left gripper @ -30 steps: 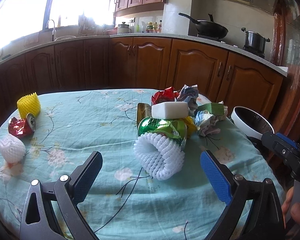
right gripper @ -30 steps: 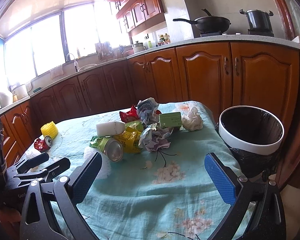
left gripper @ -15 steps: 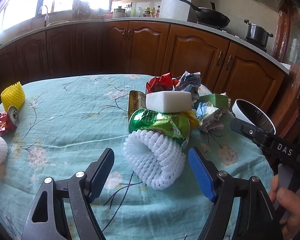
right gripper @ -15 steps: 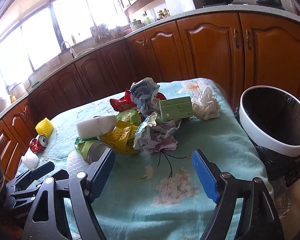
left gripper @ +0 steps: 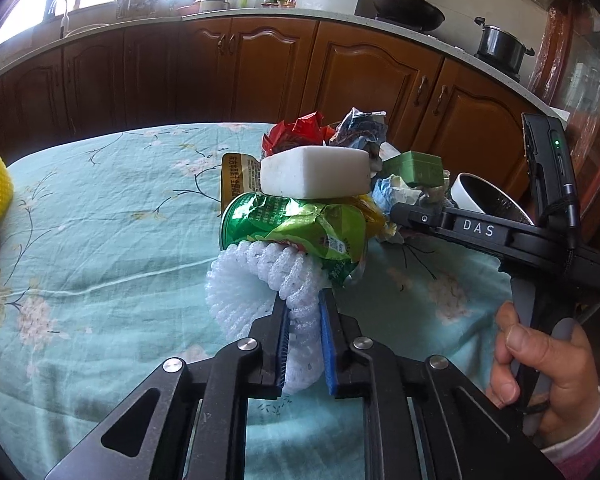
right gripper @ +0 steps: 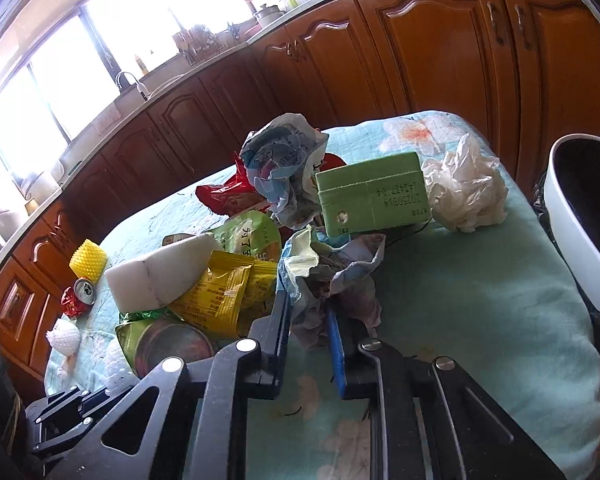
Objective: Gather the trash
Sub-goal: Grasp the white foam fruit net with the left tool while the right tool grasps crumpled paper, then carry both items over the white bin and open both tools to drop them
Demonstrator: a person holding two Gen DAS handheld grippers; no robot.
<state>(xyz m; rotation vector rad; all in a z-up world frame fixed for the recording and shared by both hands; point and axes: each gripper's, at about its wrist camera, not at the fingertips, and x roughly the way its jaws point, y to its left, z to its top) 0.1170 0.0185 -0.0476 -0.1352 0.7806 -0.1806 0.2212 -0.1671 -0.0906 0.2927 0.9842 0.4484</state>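
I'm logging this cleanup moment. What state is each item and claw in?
left claw: shut on the white foam net
right claw: shut on the crumpled paper
green can: crushed, on its side
red can: crushed, lying down
green box: closed, tilted
trash bin: open, black liner

**Trash count on the table**

Two white foam fruit nets: one (left gripper: 260, 292) at the pile, one (right gripper: 63, 337) balled at the table's far end. One yellow foam net (right gripper: 87, 255). Two cans: one green (left gripper: 256, 220), one red and crushed (right gripper: 78, 300). One white foam block (left gripper: 315, 173). One green box (right gripper: 372, 199). Two crumpled printed papers (right gripper: 284, 168) (right gripper: 332, 272). One white tissue wad (right gripper: 466, 192). One red wrapper (right gripper: 228, 199), one yellow packet (right gripper: 220, 296), one green packet (right gripper: 250, 236). One bin (right gripper: 572, 224). Two grippers (left gripper: 304, 312) (right gripper: 310, 320).
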